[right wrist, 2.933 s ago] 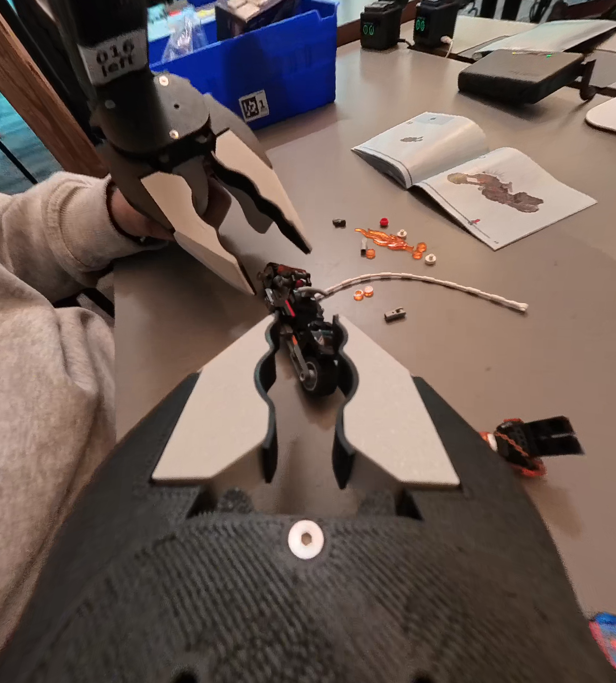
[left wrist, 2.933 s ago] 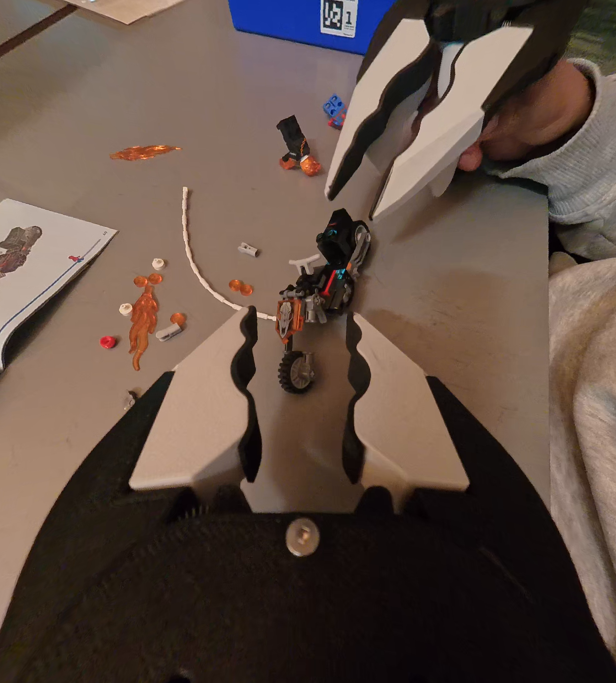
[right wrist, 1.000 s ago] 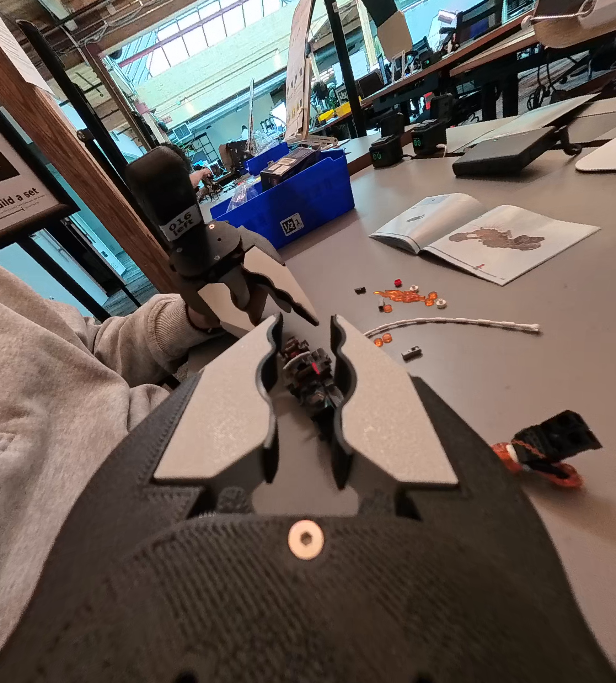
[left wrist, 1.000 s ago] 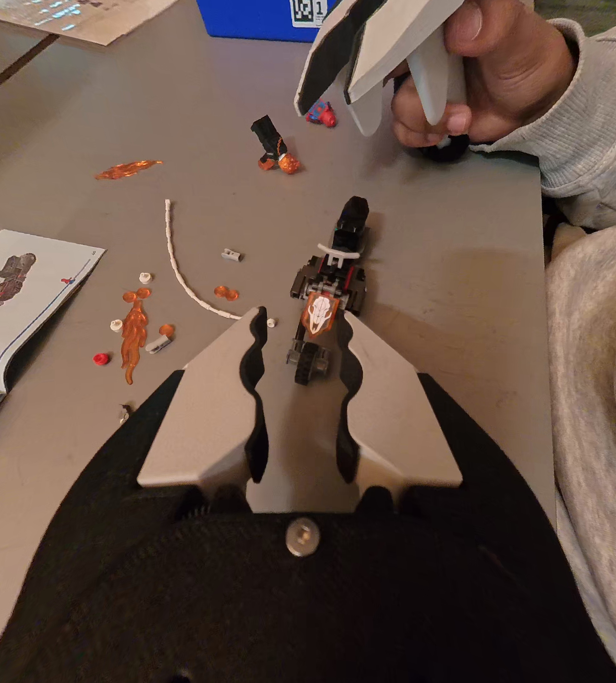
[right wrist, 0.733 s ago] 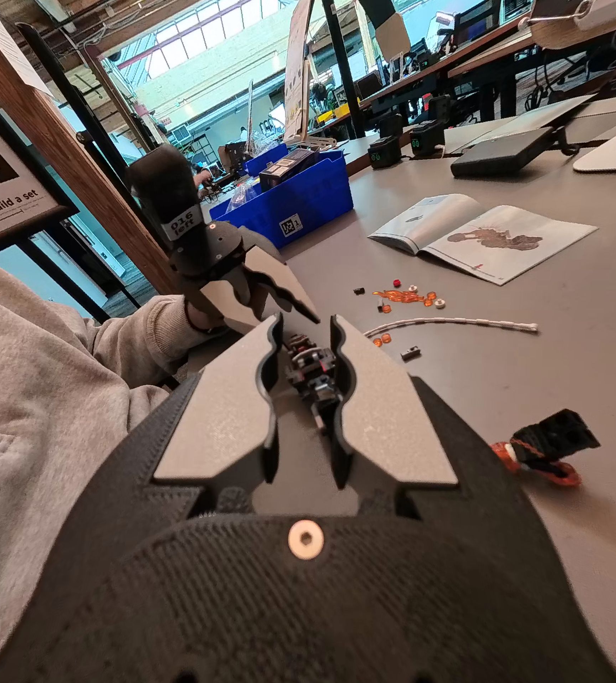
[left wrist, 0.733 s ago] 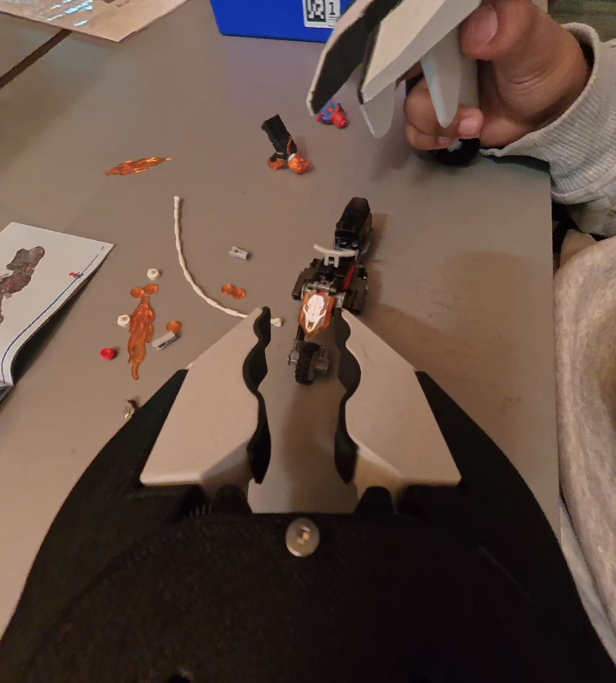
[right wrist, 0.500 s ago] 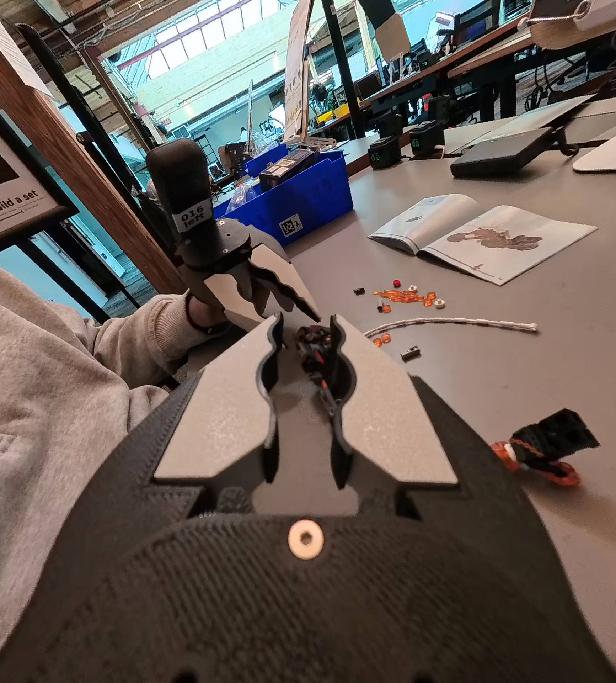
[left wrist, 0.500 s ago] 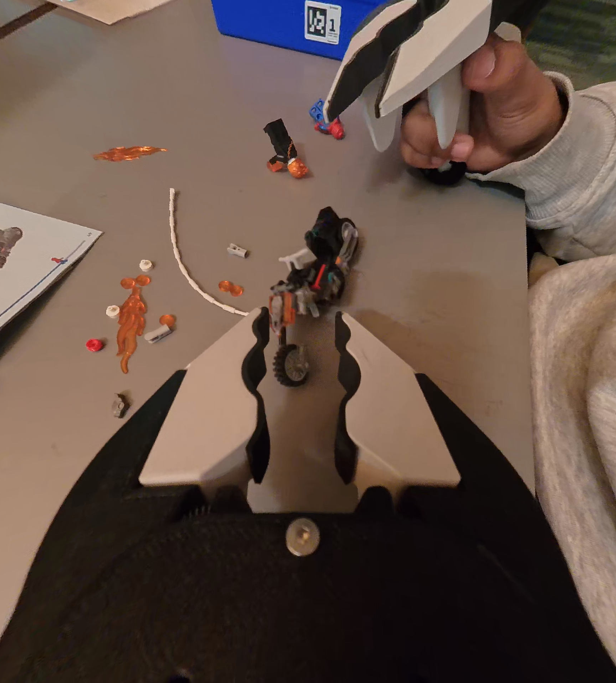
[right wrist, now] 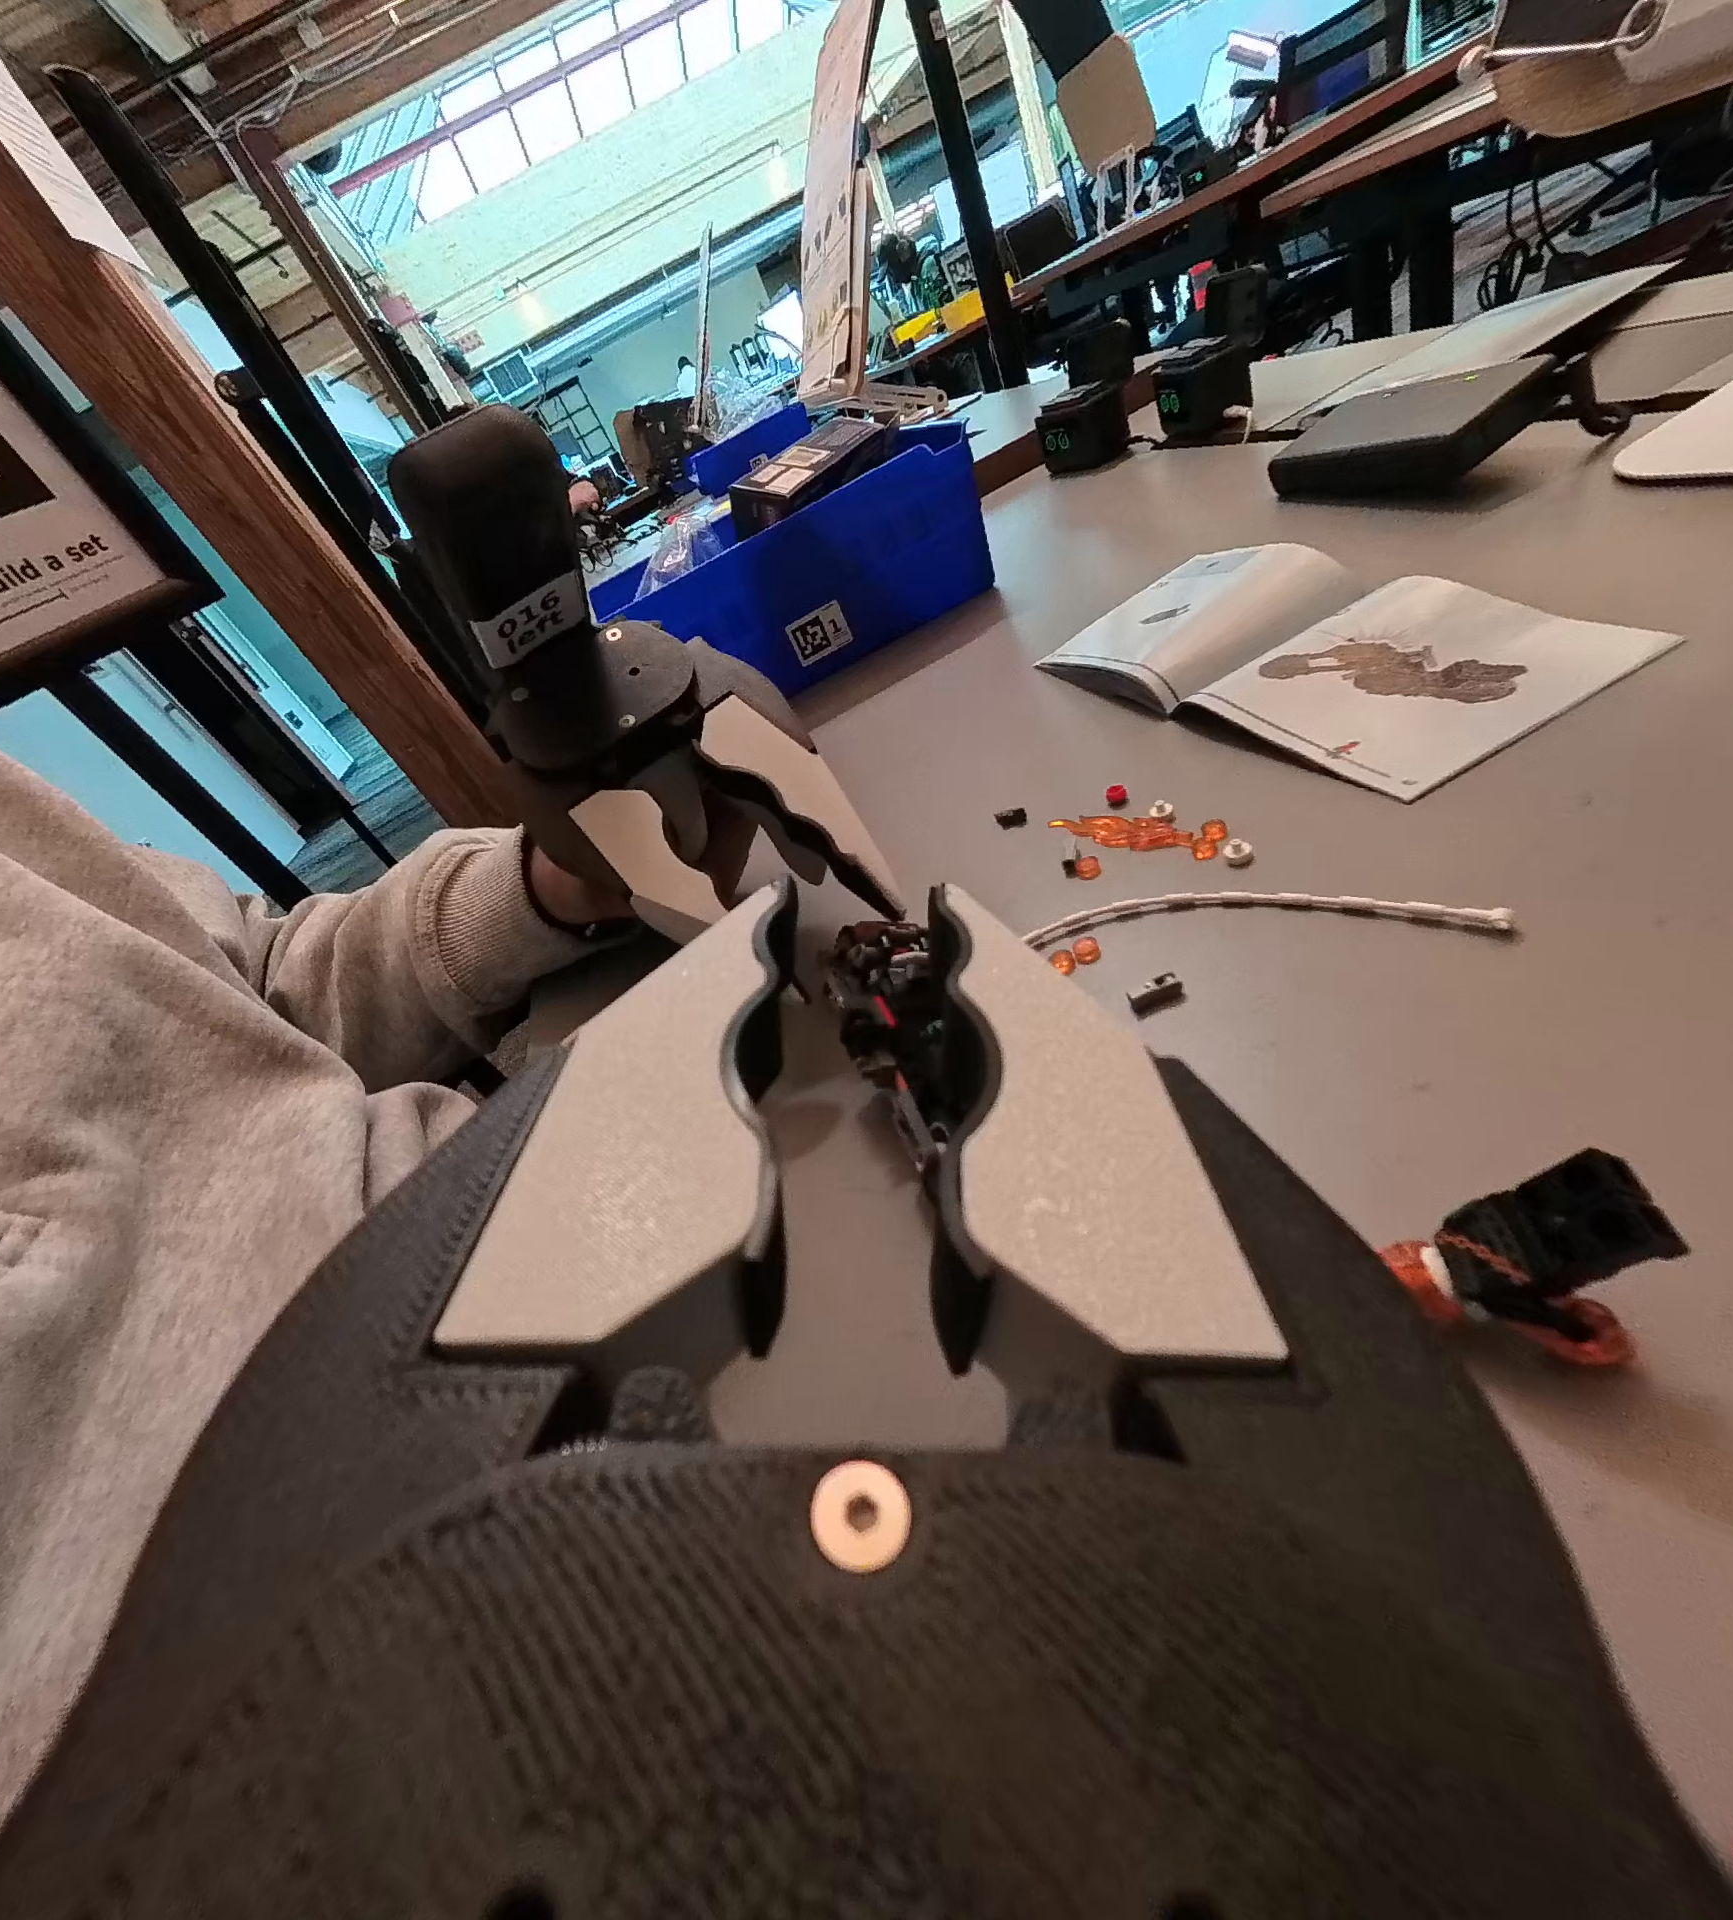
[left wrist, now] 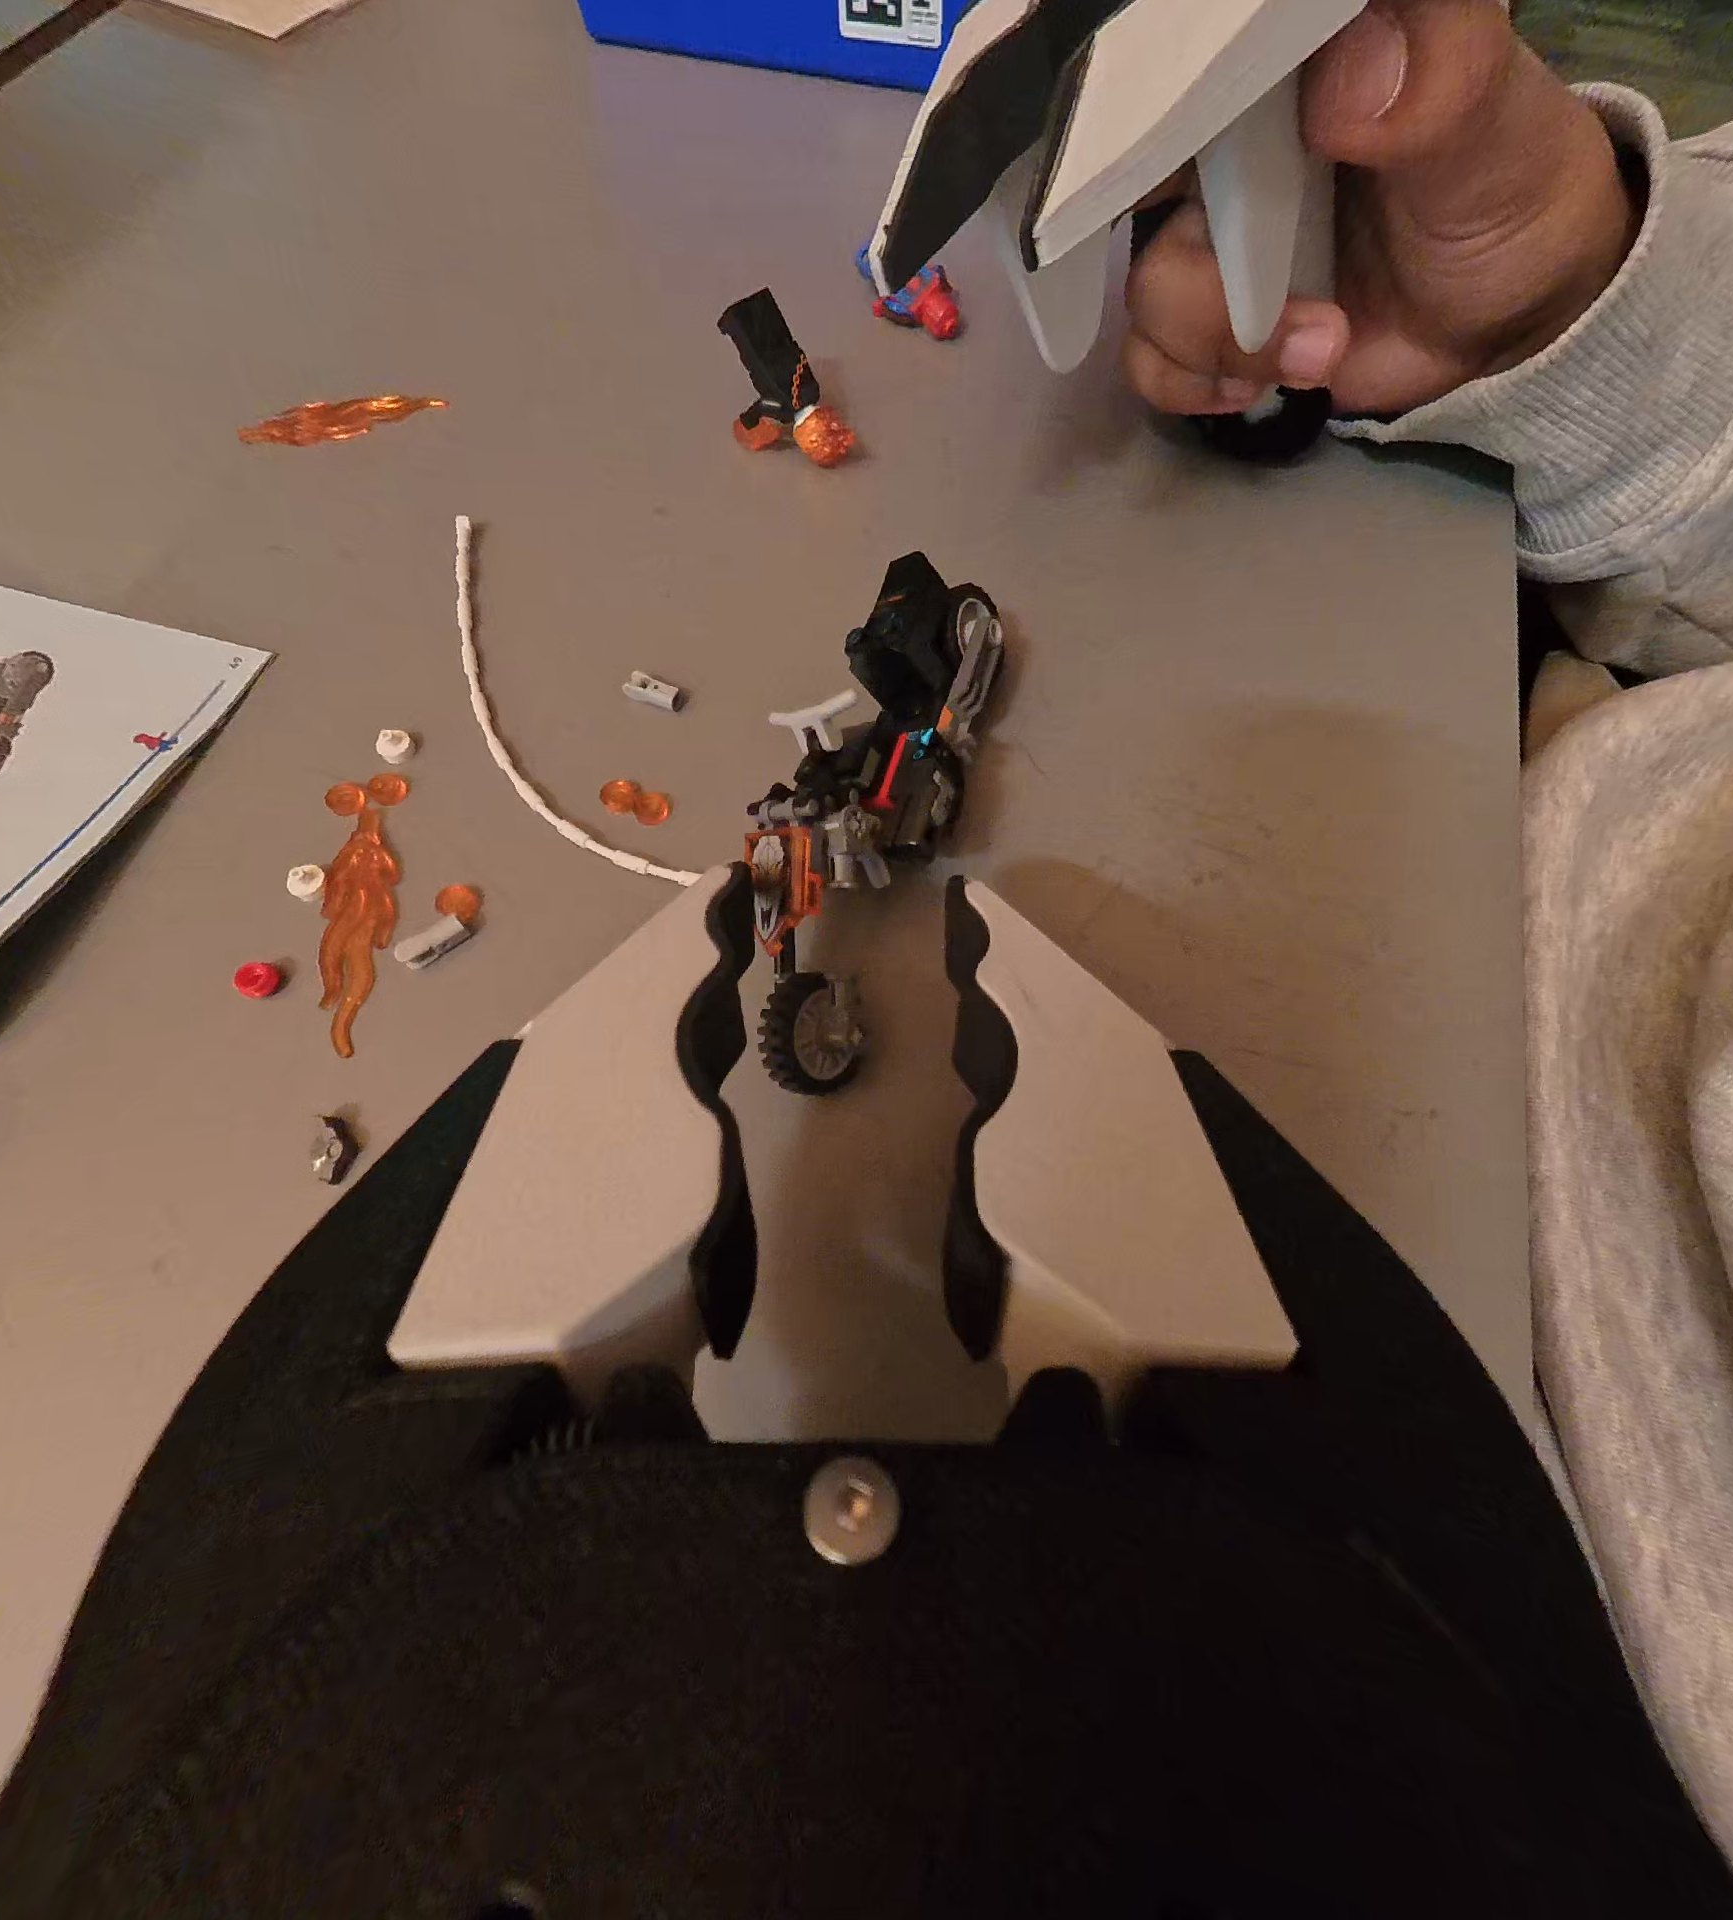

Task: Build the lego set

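Setting: sitting on a grey table (left wrist: 1205, 644) in an open workshop, with a blue bin (right wrist: 841, 582) and an open instruction booklet (right wrist: 1361, 675) lying farther back.
Motorcycle: leaning over on its side near the table's edge, partly built, black with an orange shield at the front (left wrist: 872, 790); front wheel (left wrist: 812, 1034) lying between the left fingers without clearly touching either.
Left gripper: spread apart and grasping nothing (left wrist: 841, 894), tips flanking the orange shield.
Right gripper: hanging above the table beyond the bike (left wrist: 976, 239); in its own view jaws parted, with the bike's rear showing in the gap (right wrist: 862, 914); contact not clear, so apparently holding nothing.
Loose parts: lying to the left of the bike, namely a white chain (left wrist: 519, 727), an orange flame piece (left wrist: 358, 914), a red stud (left wrist: 257, 979) and small grey clips; a black minifigure (left wrist: 779, 374) lying farther off.
Risk: judging the tilted bike likely to slide or roll if pinched by the wheel alone; squeezing across the fork probably popping off the shield or handlebar; nudging towards the near edge possibly sending it off the table.
Left view only: showing the bike's tilt, the wheel and the right gripper from outside.
Right view only: showing the room, the left gripper's handle (right wrist: 498, 561) and the booklet's full spread, while hiding most of the bike behind its own fingers.
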The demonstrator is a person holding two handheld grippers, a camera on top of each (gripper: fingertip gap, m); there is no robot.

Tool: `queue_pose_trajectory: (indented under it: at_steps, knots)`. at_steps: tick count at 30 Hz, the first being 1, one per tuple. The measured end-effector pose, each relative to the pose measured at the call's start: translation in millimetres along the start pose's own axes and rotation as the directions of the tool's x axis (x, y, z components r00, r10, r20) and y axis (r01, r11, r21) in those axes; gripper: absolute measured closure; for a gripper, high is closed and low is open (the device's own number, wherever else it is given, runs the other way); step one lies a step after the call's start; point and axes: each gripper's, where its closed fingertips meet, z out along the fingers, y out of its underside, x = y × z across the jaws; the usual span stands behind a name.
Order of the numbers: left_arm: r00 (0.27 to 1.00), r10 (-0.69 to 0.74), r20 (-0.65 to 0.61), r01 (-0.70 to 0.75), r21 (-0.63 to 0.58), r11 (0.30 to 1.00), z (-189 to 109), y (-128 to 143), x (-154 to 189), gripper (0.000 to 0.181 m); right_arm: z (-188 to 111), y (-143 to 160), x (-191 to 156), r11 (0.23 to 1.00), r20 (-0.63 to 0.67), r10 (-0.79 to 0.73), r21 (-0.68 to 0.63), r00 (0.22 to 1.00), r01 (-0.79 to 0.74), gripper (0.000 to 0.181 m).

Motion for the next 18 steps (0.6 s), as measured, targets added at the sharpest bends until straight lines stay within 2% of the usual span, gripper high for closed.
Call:
queue_pose_trajectory:
  at_steps: [8, 18]
  knots:
    - [0.999, 0.049, -0.016, -0.049, 0.028, 0.998, -3, -3, 7, 0.157, 0, 0, 0, 1.000, 0.001, 0.001, -0.002, 1.000, -0.001, 0.158]
    - [0.997, 0.074, -0.028, -0.074, 0.005, 0.997, 0, -1, 11, 0.164, 0, 0, 0, 1.000, 0.001, 0.000, -0.002, 1.000, 0.000, 0.158]
